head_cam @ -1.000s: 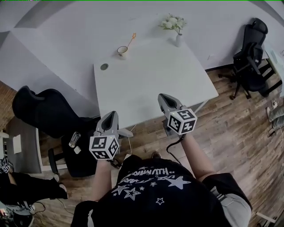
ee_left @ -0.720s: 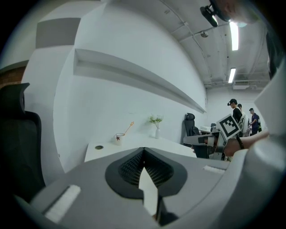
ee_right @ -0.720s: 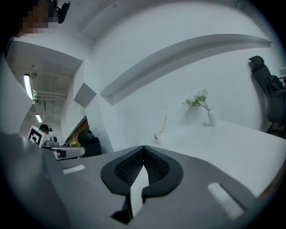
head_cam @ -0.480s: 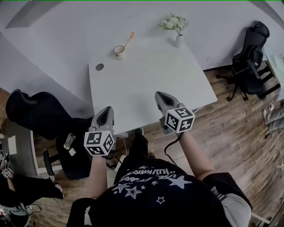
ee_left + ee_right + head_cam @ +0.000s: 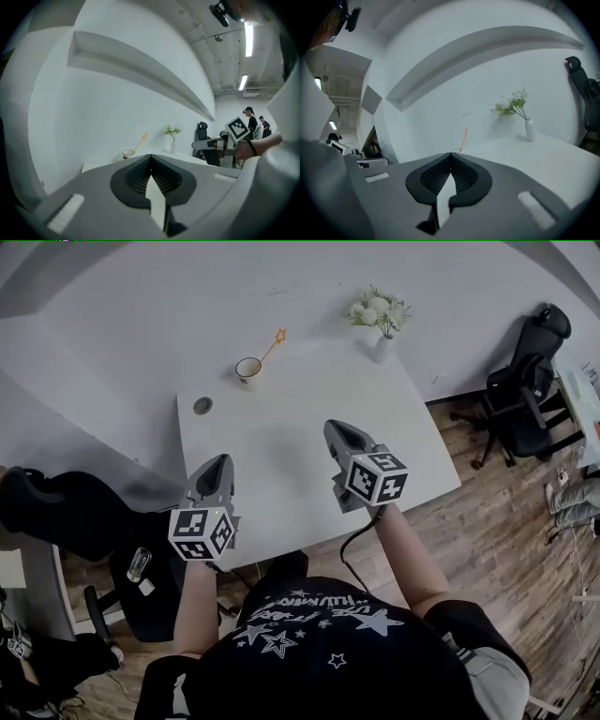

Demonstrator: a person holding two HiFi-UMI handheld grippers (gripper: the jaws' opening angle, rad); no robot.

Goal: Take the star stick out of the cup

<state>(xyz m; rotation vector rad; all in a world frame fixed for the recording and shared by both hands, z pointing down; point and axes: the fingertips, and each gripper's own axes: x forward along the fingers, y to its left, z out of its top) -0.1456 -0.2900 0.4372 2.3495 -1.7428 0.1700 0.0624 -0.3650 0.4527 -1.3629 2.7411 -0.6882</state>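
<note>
Slantwise, orange star stick (image 5: 269, 346) (thin) in cup (image 5: 248, 370).

Far ahead of our fingers (image 5: 214, 476), the star stick (image 5: 272, 341) stands in the cup (image 5: 248, 368), vase (image 5: 382, 348) to its right.

Overhead and gripper-level views, shared table (image 5: 281, 427)

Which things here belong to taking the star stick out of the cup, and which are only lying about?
For the job: cup, star stick standing in it.
Only lying about: flower vase, black office chair, round cable port.
</note>
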